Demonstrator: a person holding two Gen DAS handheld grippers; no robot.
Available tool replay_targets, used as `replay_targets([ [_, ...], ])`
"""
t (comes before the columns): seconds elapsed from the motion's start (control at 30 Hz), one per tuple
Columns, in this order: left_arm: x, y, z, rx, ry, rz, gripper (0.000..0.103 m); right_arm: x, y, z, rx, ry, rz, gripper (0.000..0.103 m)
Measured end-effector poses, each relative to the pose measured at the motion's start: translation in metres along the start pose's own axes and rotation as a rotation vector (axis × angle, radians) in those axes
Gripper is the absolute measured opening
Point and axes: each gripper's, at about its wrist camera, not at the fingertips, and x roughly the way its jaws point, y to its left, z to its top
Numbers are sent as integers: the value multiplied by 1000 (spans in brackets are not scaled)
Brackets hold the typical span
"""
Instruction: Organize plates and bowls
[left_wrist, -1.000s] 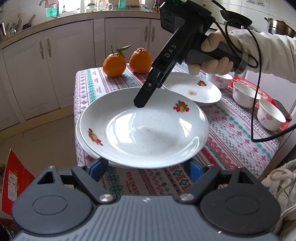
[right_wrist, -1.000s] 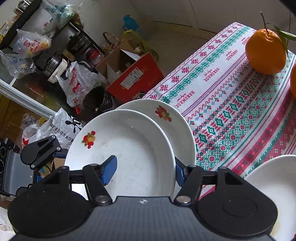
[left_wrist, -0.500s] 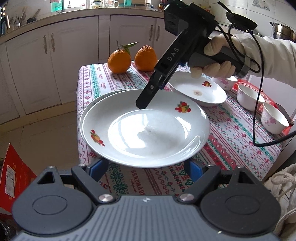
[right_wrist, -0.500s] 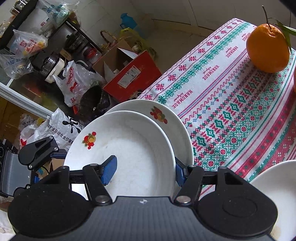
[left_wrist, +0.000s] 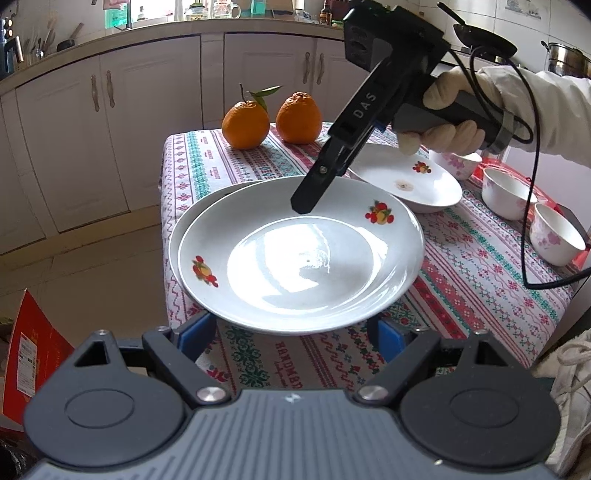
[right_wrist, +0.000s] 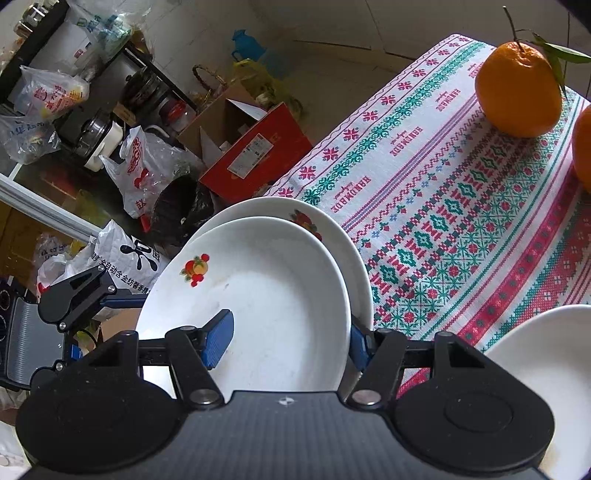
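Three plates show: the top plate (left_wrist: 301, 254) sits slightly tilted over a second plate (left_wrist: 177, 236) at the near left corner of the table (left_wrist: 480, 280), and a third plate (left_wrist: 410, 181) lies farther right. Three bowls (left_wrist: 508, 192) stand at the far right, two oranges (left_wrist: 245, 123) at the far edge. The right gripper (right_wrist: 288, 338) pinches the top plate's rim. The left gripper (left_wrist: 295, 334) stands spread just under its near edge.

Top white fruit-print plate (left_wrist: 299, 258) over second plate (left_wrist: 177, 236) — third plate (left_wrist: 410, 181) beyond; three floral bowls (left_wrist: 506, 192) right
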Motion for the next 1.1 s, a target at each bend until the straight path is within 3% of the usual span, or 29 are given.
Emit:
replay_targets([
  [1.1, 3, -1, -4, -18, -24, 29, 89, -23, 12, -27, 24, -75, -82, 69],
])
